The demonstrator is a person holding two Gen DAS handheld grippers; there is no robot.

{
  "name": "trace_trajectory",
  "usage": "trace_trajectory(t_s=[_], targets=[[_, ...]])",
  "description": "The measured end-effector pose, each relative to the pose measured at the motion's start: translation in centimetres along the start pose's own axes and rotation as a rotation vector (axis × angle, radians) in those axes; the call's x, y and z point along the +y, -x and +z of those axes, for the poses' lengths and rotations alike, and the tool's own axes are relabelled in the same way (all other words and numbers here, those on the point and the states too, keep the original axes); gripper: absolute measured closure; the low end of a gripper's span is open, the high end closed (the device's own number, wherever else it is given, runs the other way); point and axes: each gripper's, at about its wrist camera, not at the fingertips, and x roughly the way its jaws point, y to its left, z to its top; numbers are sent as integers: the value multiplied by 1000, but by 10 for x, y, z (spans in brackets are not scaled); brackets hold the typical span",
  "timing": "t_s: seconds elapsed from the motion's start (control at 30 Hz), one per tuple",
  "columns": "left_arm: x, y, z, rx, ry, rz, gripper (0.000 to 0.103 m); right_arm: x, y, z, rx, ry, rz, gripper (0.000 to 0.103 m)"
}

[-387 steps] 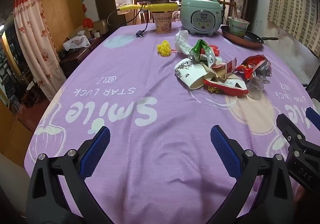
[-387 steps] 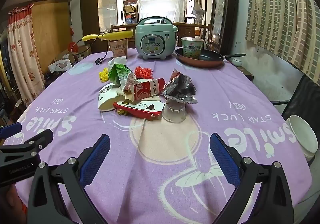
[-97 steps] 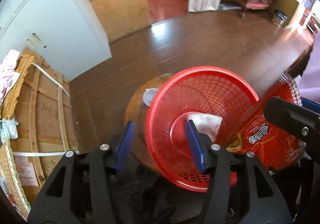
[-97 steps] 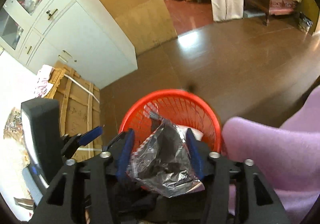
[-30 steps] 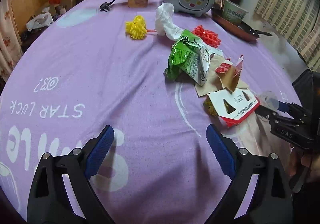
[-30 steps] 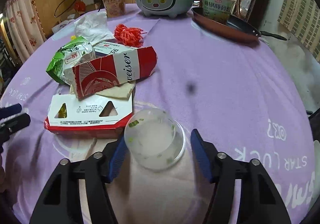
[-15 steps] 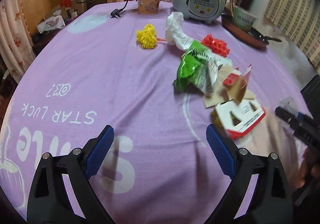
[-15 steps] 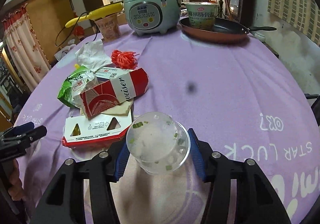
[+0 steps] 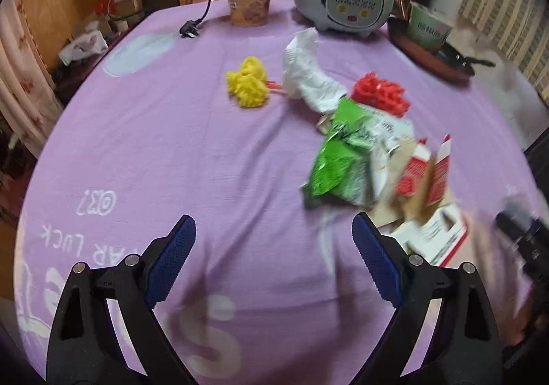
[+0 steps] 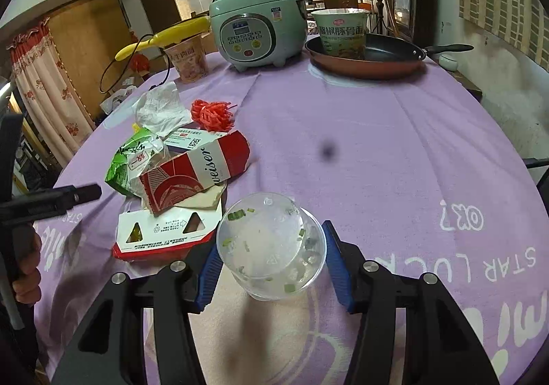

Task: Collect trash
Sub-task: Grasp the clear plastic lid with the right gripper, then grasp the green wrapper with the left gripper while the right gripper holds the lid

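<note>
My right gripper (image 10: pixel 271 265) is shut on a clear plastic cup (image 10: pixel 271 244) with green bits inside, held tilted above the purple tablecloth (image 10: pixel 394 151). A trash pile lies to its left: a red-and-white box (image 10: pixel 164 234), a red "weiser" carton (image 10: pixel 195 168), a green wrapper (image 10: pixel 132 158), white tissue (image 10: pixel 159 107) and red shreds (image 10: pixel 212 114). My left gripper (image 9: pixel 274 254) is open and empty over the cloth, left of the green wrapper (image 9: pixel 336 162) and the box (image 9: pixel 432 237). A yellow pompom (image 9: pixel 248 83) lies further back.
A green rice cooker (image 10: pixel 257 28), a noodle cup (image 10: pixel 188 59) under a yellow utensil (image 10: pixel 164 36), and a frying pan (image 10: pixel 367 59) holding a green noodle cup (image 10: pixel 341 33) stand at the far edge. A power plug (image 9: pixel 190 31) lies on the cloth.
My right gripper has lifted the clear cup and pulled back from the pile. My left gripper has moved forward towards the trash; its view is blurred with motion.
</note>
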Motion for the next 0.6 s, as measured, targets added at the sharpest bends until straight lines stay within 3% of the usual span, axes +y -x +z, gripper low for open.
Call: trace_trajectory(t_s=[0.07, 0.13, 0.3, 0.43, 0.6], targets=[[1, -6, -7, 11, -43, 30, 14, 0, 2, 0, -4, 2, 6, 48], [-2, -15, -11, 25, -85, 47, 21, 1, 2, 1, -5, 3, 14, 48], [-8, -31, -6, 35, -113, 31, 33, 2, 2, 0, -1, 5, 14, 48], [-14, -41, 1, 13, -143, 50, 33, 1, -1, 0, 8, 6, 8, 48], [-16, -45, 9, 4, -144, 15, 33, 2, -3, -1, 17, 13, 19, 48]])
